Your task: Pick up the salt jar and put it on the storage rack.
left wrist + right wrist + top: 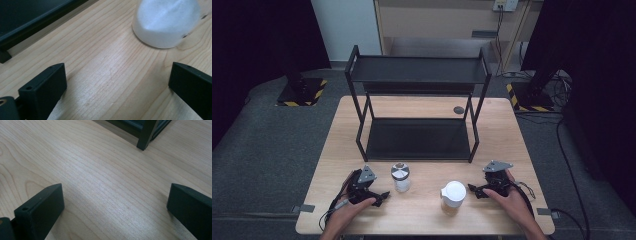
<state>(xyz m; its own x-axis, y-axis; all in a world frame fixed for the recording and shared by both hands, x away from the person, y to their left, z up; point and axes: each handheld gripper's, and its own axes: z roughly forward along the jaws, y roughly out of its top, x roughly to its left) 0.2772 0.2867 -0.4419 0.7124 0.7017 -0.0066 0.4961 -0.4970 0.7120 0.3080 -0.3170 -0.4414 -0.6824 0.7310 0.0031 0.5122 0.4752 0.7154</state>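
Note:
A small clear jar with a silver lid (400, 176) stands on the wooden table (422, 212), and its white-filled base (163, 23) lies ahead and to the right of my left gripper's jaws. A wider jar with a white lid (453, 196) stands to its right. My left gripper (383, 197) (117, 72) rests low by the table's front left, open, with bare wood between its jaws. My right gripper (473, 190) (115, 192) sits just right of the white-lidded jar, open and holding nothing.
A black two-tier metal rack (418, 100) stands at the middle and back of the table; its lower shelf (30, 20) and one front leg (145, 135) lie close ahead of the grippers. A dark round spot (458, 109) marks the table behind the rack.

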